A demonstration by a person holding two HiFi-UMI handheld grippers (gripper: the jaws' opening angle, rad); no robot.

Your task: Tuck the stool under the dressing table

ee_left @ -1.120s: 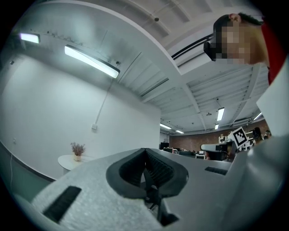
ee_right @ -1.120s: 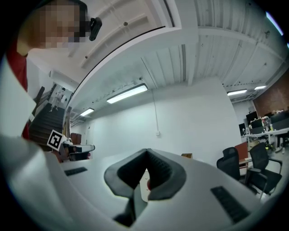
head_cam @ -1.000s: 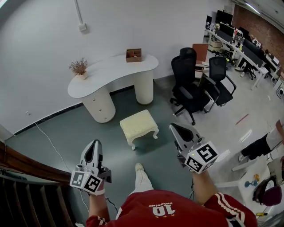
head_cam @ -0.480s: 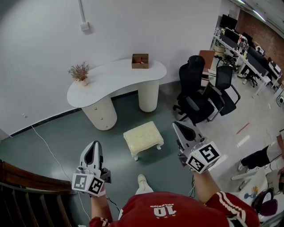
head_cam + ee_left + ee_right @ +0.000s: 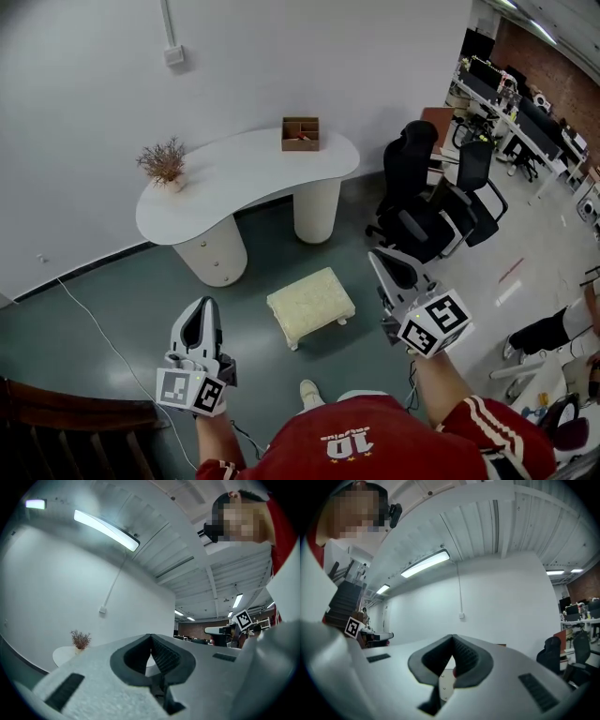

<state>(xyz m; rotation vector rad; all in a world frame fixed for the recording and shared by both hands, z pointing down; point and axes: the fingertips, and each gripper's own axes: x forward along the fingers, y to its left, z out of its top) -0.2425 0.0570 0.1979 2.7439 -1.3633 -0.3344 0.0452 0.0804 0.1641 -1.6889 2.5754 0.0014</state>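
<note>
A cream cushioned stool (image 5: 310, 302) stands on the grey-green floor, a short way in front of the white curved dressing table (image 5: 246, 174) against the wall. My left gripper (image 5: 201, 312) is held up at the lower left, shut and empty, left of the stool and apart from it. At the right, my right gripper (image 5: 385, 258) is also shut and empty, just right of the stool. In the left gripper view the left gripper (image 5: 150, 635) has its tips meeting, with the table (image 5: 63, 654) low at the left. The right gripper (image 5: 452, 637) looks the same in its own view.
On the table stand a dried plant in a pot (image 5: 164, 161) and a small wooden box (image 5: 300, 133). Black office chairs (image 5: 433, 200) crowd the right side. A white cable (image 5: 98, 323) trails over the floor at the left. A dark wooden railing (image 5: 66, 412) runs at lower left.
The stool and table have slid nearer and lower in the head view as the person walks toward them. Both grippers stay shut and keep their pose.
</note>
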